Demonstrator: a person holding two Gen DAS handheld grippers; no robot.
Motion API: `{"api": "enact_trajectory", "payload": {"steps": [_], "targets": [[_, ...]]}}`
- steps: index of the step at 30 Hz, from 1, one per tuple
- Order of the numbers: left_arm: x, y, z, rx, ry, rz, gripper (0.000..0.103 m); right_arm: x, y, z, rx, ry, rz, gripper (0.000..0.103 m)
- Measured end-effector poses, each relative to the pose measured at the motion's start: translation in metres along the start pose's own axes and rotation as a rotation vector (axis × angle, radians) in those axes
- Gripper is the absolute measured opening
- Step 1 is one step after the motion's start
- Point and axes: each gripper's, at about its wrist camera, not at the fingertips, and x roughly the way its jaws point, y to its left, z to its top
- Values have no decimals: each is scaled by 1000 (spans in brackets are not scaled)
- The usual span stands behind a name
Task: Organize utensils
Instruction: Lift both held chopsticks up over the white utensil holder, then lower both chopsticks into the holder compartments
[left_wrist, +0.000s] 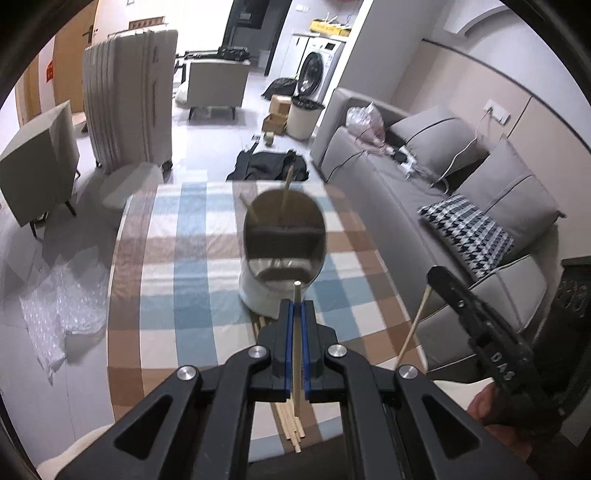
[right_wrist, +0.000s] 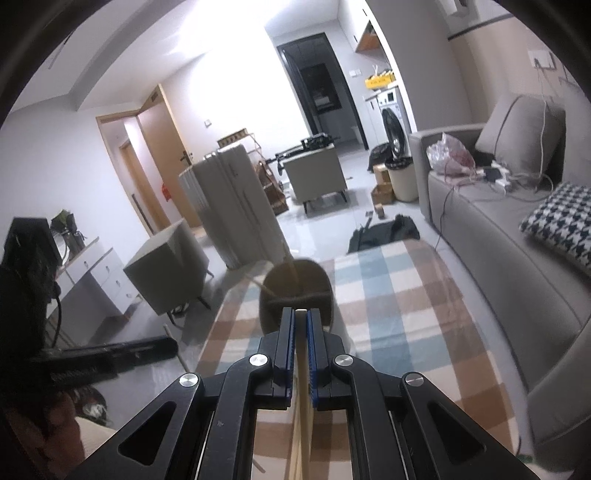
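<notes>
left gripper (left_wrist: 297, 306): clamped on one chopstick (left_wrist: 296, 332)
right gripper (right_wrist: 301, 314): clamped on a second chopstick (right_wrist: 301, 369)
holder (left_wrist: 282, 243): on checked cloth (left_wrist: 177, 258)

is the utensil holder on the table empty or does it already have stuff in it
Not empty. In the left wrist view, the utensil holder stands upright on the checked tablecloth with two chopsticks sticking out of its top.
</notes>
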Motion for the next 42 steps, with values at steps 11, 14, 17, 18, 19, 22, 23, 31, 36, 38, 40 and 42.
{"api": "enact_trajectory", "payload": {"steps": [11, 14, 17, 18, 19, 22, 23, 31, 36, 38, 40, 42], "targets": [[-28, -1, 64, 12, -125, -47, 0, -2, 22, 73, -104, -122, 37, 6], [-22, 4, 79, 16, -134, -60, 0, 7, 32, 91, -146, -143, 55, 6], [-12, 9, 94, 7, -142, -78, 0, 19, 39, 106, -175, -161, 79, 6], [-9, 11, 99, 4, -148, -76, 0, 26, 40, 112, -181, -162, 88, 6], [-6, 14, 103, 1, -153, -74, 0, 34, 41, 117, -180, -159, 92, 6], [4, 23, 116, -7, -164, -78, 0, 57, 40, 129, -178, -146, 99, 6], [7, 26, 120, -10, -169, -76, 0, 63, 41, 132, -183, -146, 97, 6], [32, 55, 138, -70, -161, -133, 0, 109, 46, 150, -227, -163, 113, 6], [45, 61, 143, -91, -162, -126, 0, 140, 47, 146, -252, -140, 106, 5], [52, 63, 143, -97, -160, -116, 0, 148, 46, 144, -258, -144, 96, 5], [55, 64, 145, -92, -165, -120, 0, 155, 45, 142, -260, -150, 92, 5], [57, 65, 142, -92, -169, -119, 0, 160, 45, 140, -267, -155, 88, 5]]}}
